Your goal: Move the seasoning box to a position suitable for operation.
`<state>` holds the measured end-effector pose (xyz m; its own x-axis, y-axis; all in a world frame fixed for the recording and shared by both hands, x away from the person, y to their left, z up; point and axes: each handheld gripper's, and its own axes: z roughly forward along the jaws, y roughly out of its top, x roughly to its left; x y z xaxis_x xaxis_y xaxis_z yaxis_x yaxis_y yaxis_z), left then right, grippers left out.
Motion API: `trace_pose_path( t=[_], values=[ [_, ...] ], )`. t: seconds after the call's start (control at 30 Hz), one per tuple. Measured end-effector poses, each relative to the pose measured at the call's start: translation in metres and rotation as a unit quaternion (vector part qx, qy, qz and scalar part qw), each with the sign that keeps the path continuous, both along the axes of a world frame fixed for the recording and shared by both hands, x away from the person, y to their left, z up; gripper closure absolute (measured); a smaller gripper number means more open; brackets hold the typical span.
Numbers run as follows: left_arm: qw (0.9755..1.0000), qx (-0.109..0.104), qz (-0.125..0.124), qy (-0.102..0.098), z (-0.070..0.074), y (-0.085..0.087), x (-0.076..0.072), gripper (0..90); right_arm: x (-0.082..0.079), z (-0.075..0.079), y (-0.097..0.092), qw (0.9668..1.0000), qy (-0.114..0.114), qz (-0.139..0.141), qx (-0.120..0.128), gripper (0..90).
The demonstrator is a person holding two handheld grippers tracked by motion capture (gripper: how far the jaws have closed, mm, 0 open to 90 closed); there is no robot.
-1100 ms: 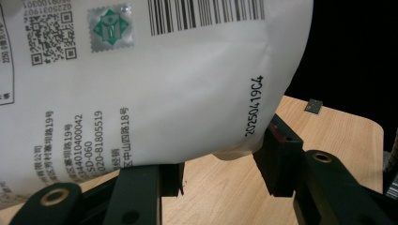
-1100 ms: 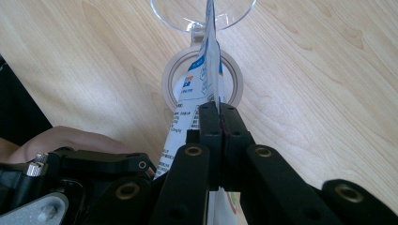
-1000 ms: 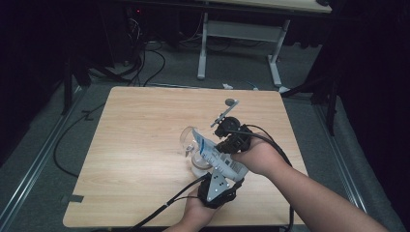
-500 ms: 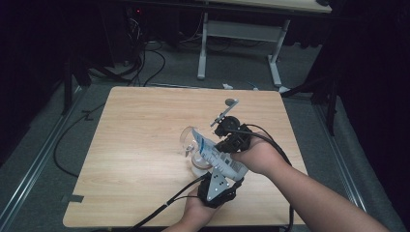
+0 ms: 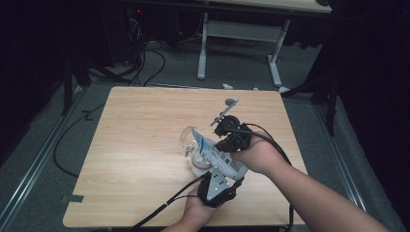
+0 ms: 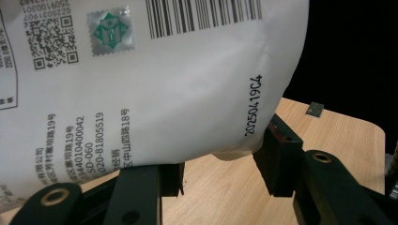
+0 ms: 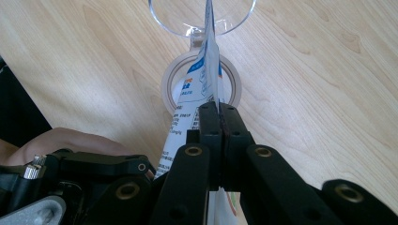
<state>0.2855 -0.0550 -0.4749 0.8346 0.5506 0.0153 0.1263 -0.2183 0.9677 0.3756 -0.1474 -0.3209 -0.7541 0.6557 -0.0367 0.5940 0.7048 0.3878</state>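
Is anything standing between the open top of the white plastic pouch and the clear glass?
Nothing visible does. The white plastic pouch, held by both the left gripper and right gripper, has its top edge right at the clear glass rim.

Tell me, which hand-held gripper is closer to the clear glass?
Right. The right hand-held gripper pinches the white pouch just short of the clear glass; the left hand-held gripper holds the pouch's bottom, farther back.
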Motion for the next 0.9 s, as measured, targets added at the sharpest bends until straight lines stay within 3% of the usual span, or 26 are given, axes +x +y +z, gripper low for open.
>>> trace_pose_path(
  t=[0.9],
  values=[
    [1.0000,-0.005,0.003,-0.003,0.0009,0.0001,0.0003,57.6,0.0006,0.0002,0.0022,1.0000,-0.002,0.003,-0.001,89.8]
  ],
)
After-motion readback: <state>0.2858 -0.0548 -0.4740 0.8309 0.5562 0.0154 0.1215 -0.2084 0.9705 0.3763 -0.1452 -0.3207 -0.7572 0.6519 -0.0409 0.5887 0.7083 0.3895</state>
